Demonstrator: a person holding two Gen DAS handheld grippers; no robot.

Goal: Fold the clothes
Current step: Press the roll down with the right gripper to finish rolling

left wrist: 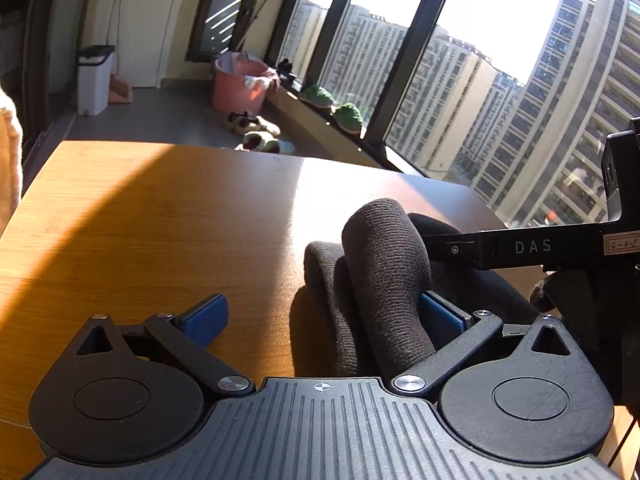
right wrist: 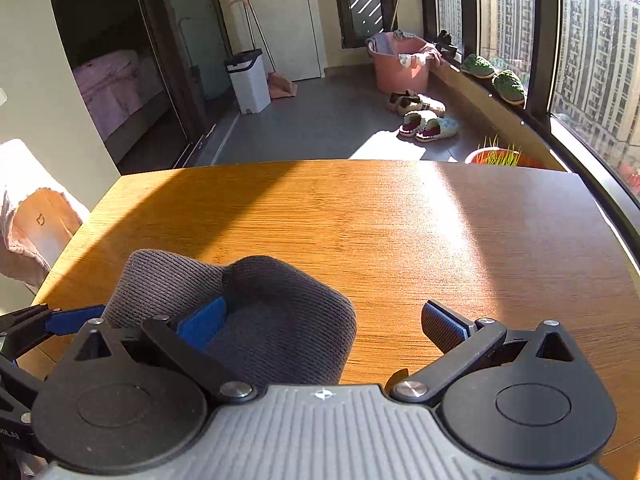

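The dark grey ribbed knit garment [left wrist: 384,280] lies bunched on the wooden table [left wrist: 160,232] at five o'clock. Left gripper [left wrist: 324,316] and right gripper [right wrist: 324,320] stand spread, clamping nothing. Soft, light, limp: pinch a doubled edge.

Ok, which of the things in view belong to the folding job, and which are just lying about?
Part of the job:
- dark knitted garment, bunched on the wooden table
- left gripper, open
- right gripper, open

Just lying about:
- pink tub holding cloths
- white bin
- shoes on the floor
- green slippers on the sill
- potted grass
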